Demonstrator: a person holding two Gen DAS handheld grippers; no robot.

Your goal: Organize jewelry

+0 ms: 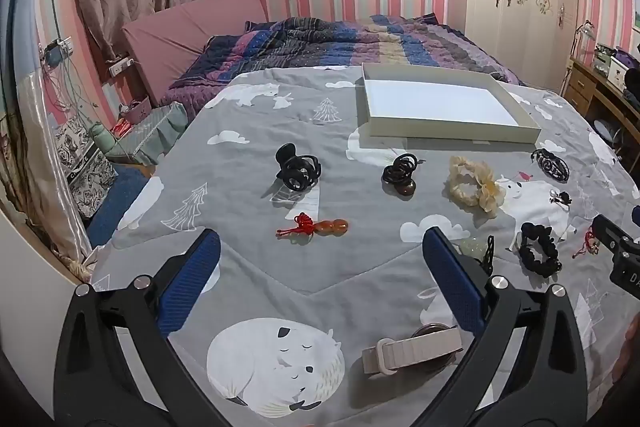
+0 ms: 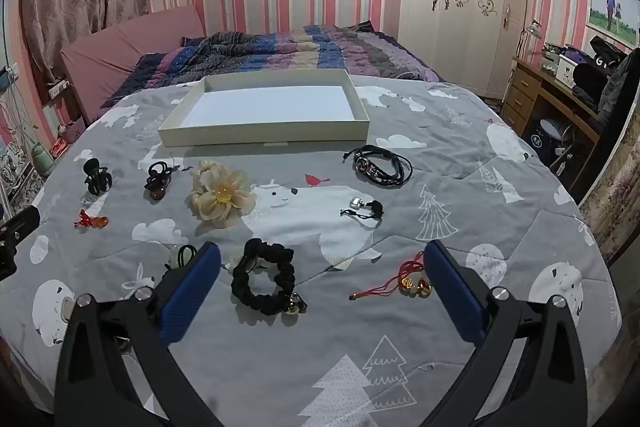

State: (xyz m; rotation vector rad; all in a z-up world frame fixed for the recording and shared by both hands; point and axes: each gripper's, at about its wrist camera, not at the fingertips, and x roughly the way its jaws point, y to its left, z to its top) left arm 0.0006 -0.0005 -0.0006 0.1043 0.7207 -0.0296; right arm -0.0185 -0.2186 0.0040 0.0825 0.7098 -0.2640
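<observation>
While both grippers, left gripper (image 1: pixel 320 247) and right gripper (image 2: pixel 322 259), gape released, the white tray (image 2: pixel 264 135) sits beyond

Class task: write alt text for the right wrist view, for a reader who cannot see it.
An open right gripper hovers over a black scrunchie on a grey bedspread. A cream flower hair tie, bracelets and an empty white tray lie beyond.
</observation>
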